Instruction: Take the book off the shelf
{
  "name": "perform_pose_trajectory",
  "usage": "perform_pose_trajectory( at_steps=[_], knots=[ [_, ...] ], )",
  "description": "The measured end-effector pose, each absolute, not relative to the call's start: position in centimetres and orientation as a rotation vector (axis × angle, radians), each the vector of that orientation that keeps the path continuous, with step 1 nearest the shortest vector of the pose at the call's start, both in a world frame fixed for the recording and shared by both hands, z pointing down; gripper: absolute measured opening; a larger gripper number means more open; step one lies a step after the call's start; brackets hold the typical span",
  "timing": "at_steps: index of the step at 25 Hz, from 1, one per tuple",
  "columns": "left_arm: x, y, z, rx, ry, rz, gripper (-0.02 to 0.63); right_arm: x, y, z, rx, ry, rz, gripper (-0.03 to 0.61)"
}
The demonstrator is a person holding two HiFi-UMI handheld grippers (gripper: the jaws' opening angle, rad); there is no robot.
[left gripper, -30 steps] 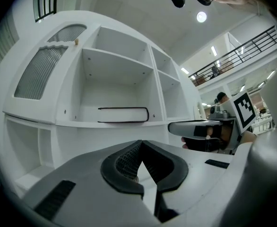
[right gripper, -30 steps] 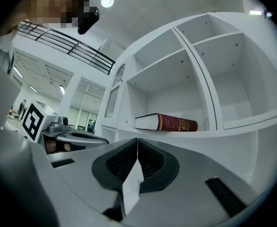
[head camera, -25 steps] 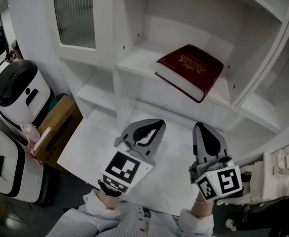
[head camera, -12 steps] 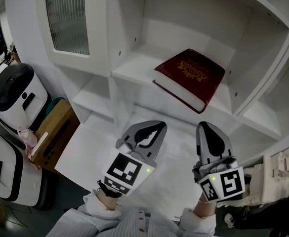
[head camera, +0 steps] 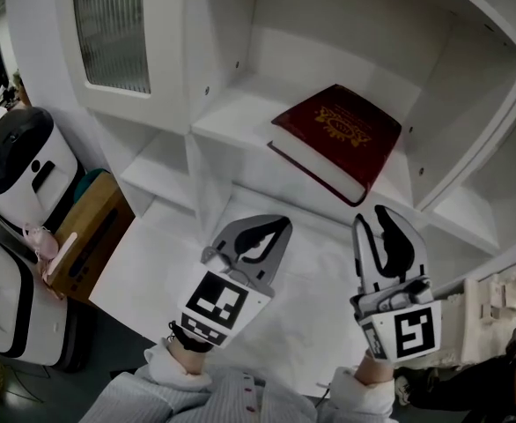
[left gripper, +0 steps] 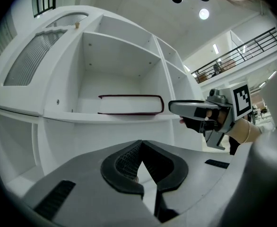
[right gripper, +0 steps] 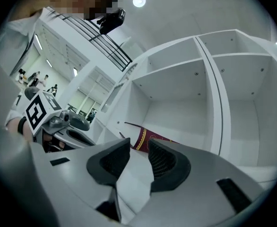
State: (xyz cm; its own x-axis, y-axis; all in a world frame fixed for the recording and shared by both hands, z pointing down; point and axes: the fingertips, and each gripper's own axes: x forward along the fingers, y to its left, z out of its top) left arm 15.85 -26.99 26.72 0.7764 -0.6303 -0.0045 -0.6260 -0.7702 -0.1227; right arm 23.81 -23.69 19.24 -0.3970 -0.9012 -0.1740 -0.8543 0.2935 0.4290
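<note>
Change vs a second ago: the right claw [head camera: 385,222] was clenched, now its jaws are opening, with a clear gap between the pads and nothing in it. It has also shifted slightly right. The left claw [head camera: 271,227] has hardly moved and is still clenched, tips touching, empty. The book [head camera: 335,139] has not moved.

The book is dark red and lies flat, cover up, in the open middle compartment of the white shelf [head camera: 232,122], turned at an angle with one corner at the front edge. No claw touches it.

Pose: both claws are held side by side over the white surface [head camera: 315,298] below that compartment, jaws pointing at the shelf. The right claw sits just below the book's near corner, and its own view looks past the pads at the book's spine [right gripper: 143,138]. The left claw is further left, level with the shelf edge.
</note>
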Motion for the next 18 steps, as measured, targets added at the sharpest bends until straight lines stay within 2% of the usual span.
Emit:
perform_pose_trajectory(
  at_steps=[4,10,18],
  knots=[
    [15.7,-27.4,26.9,-2.852,1.019,-0.054,0.009,23.0,-23.8,18.7,1.603,-2.399,-0.807,0.146],
    [15.7,-27.9,27.2,-2.858,1.022,-0.064,0.009,22.5,-24.3,18.9,1.525,-2.243,-0.940,0.226],
    [15.2,-28.8,27.6,-2.860,1.040,-0.078,0.009,23.1,-25.9,20.0,1.385,-1.978,-1.033,0.252]
  ],
)
